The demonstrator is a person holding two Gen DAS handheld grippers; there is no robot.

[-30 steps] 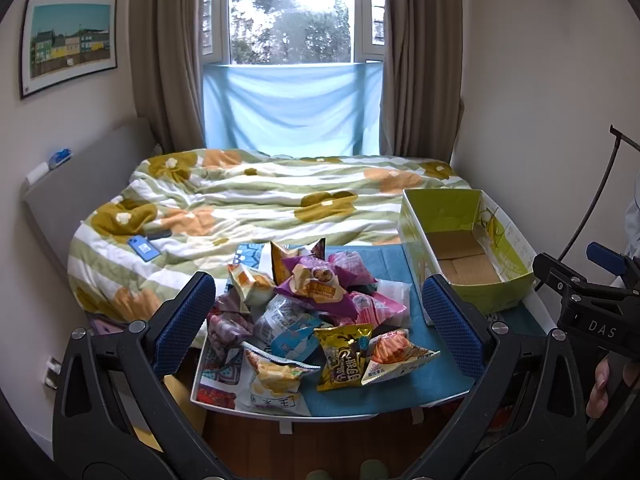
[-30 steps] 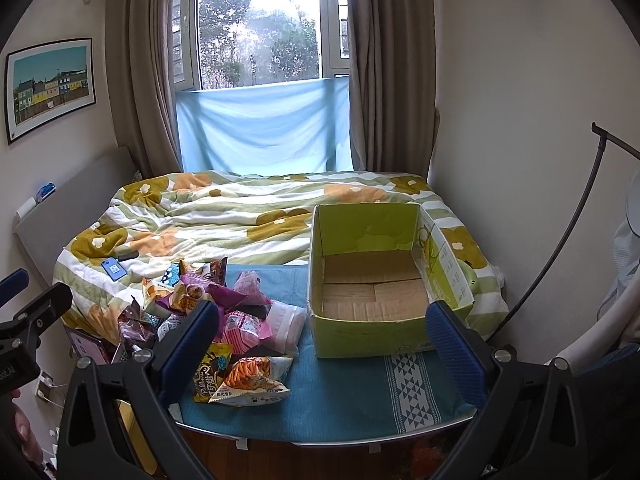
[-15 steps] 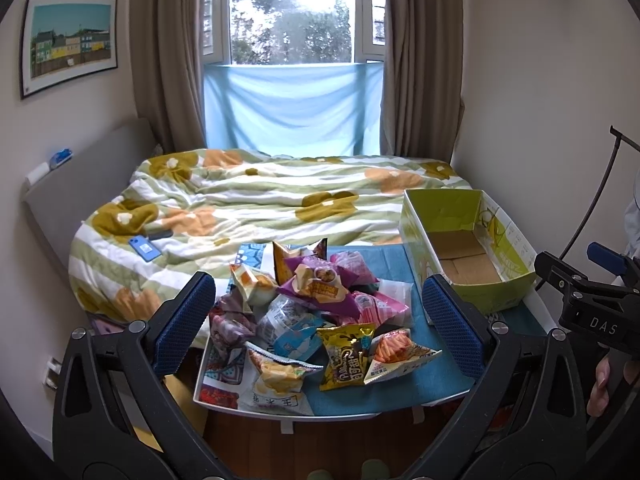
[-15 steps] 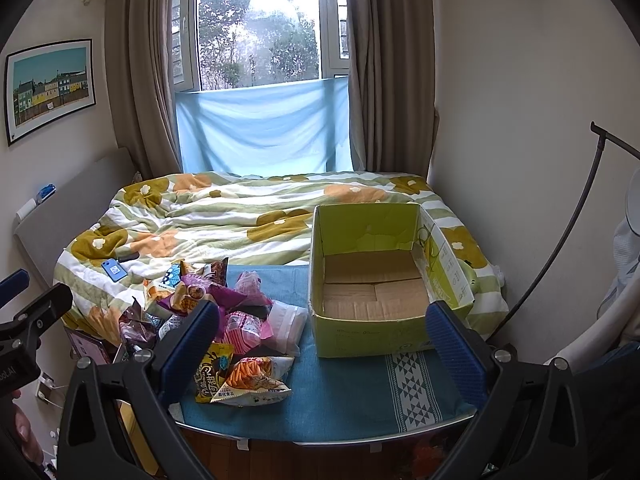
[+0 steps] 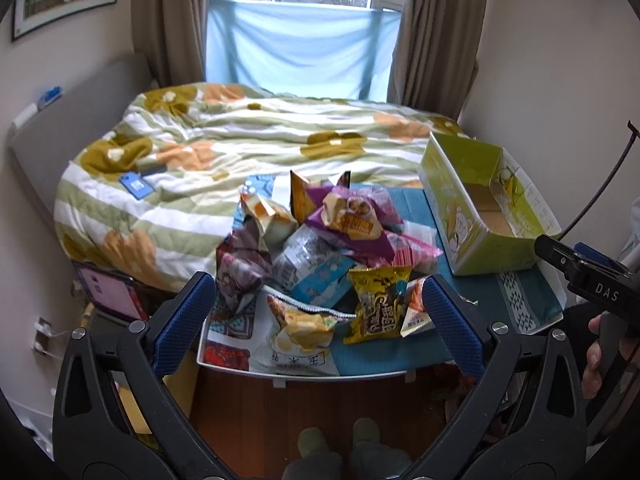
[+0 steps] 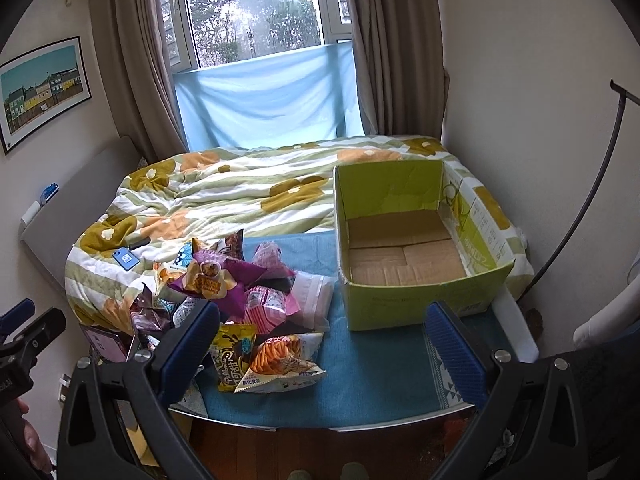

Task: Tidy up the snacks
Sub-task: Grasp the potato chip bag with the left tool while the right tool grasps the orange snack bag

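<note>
Right now both grippers hang above the near edge of the table (image 6: 372, 376), each with its jaws spread wide and holding nothing. The left gripper (image 5: 316, 322) looks down on the heap of snack bags (image 5: 320, 248), which sits on the table's left half, with a purple packet (image 5: 352, 220) on top and a yellow packet (image 5: 378, 304) and a pale chip bag (image 5: 304, 320) at the near edge. Only this view shows the printed sheet (image 5: 228, 328) under the heap's left side, and the right hand's tool at the far right. The right gripper (image 6: 320, 344) faces the open green cardboard box (image 6: 420, 240) more squarely; its bare cardboard floor shows in full, whereas the left view catches just a sliver of it. The box stands on the table's right half, just beside the heap, its long axis running away toward the bed (image 6: 240, 200), mouth upward. An orange snack bag (image 6: 280, 360) lies flat beside the yellow packet, its length across the table. Compared with half a second ago, both cameras have tipped downward and come closer: the heap fills more of the left view and the box sits larger in the right, while the bags themselves have not shifted.
</note>
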